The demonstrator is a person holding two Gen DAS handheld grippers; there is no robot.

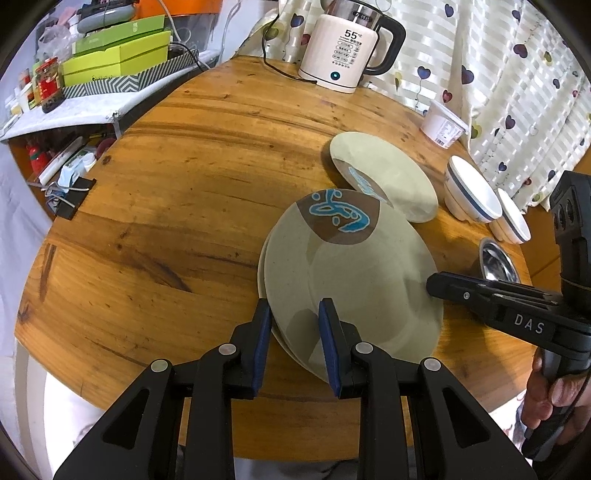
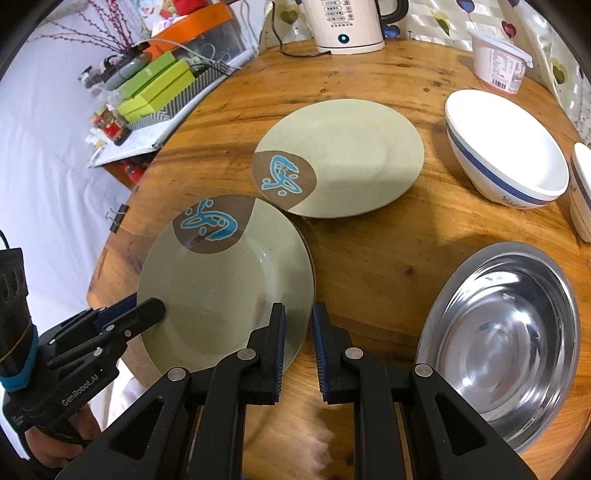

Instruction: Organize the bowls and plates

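From my left tool (image 1: 293, 339) I can't see the plate underneath the top plate (image 1: 354, 273); only a sliver of its rim (image 1: 263, 266) peeks out at the left. The far plate (image 1: 384, 173) is partly covered by the near one. The second white bowl (image 2: 581, 192) is cut off by the right wrist view's edge. The kettle (image 2: 347, 22) loses its top there too. Small jars (image 1: 46, 79) on the side shelf are too tiny to read. My lower fingertip (image 2: 118, 308) vanishes beneath the rim.
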